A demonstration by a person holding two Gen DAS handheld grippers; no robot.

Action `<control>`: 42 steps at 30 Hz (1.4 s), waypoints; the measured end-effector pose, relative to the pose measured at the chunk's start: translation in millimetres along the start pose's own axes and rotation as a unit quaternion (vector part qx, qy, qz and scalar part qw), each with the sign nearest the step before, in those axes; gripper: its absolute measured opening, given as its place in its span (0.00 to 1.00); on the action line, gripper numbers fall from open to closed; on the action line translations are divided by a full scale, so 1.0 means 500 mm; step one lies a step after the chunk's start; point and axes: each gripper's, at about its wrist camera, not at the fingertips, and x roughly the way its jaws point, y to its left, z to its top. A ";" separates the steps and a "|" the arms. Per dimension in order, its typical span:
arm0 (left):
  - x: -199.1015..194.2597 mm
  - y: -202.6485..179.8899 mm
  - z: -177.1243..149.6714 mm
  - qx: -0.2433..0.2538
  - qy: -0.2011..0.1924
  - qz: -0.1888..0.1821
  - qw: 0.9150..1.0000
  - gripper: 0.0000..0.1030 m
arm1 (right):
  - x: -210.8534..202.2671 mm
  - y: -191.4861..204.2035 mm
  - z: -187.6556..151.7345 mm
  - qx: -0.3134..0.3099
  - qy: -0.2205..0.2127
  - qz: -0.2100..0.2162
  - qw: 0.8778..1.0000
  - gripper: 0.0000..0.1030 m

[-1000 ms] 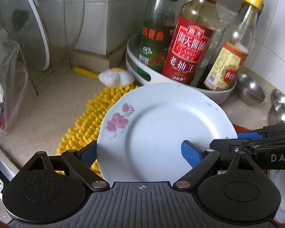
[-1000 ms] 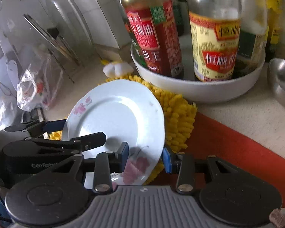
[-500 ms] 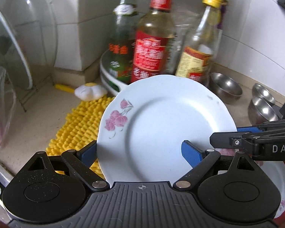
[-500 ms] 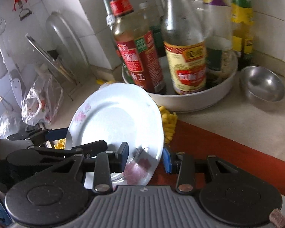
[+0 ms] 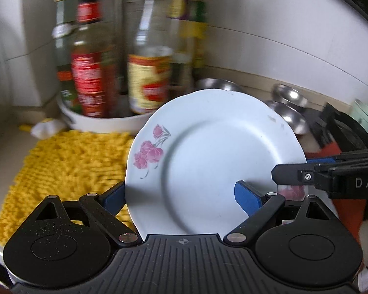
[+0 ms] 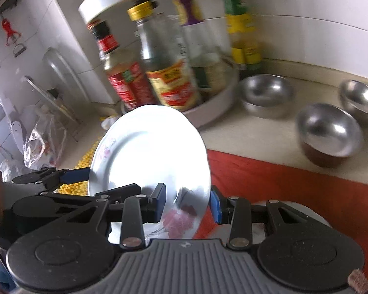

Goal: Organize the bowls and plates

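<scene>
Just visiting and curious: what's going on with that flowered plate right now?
Both tongs, left and right, grip the plate, clear of the counter. Steel bowls and bottle tray close ahead.

Both views are taken from right behind the gripper fingers, angled down at the counter, really close up. Shared by both: the floral plate [image 5: 216, 161] [image 6: 149, 156], the bottle tray [image 5: 103, 125] [image 6: 216, 107], the steel bowls [image 5: 289, 117] [image 6: 328, 132].

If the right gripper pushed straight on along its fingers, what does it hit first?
Beyond the white flowered plate already between its jaws, the right gripper points toward the round white tray of sauce bottles. That tray's rim likely comes first, though blur and fisheye leave depth unclear.
</scene>
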 end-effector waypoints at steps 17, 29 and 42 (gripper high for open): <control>0.045 -0.195 -0.054 0.070 0.047 -0.058 0.995 0.92 | -0.136 -0.149 -0.108 0.076 -0.007 -0.062 0.995 0.34; 0.084 -0.228 -0.086 0.070 0.081 -0.056 0.993 0.92 | -0.114 -0.201 -0.162 0.089 0.033 -0.076 0.993 0.34; 0.083 -0.199 -0.070 0.049 0.059 -0.060 0.995 0.92 | -0.102 -0.223 -0.164 0.058 0.001 -0.106 0.993 0.38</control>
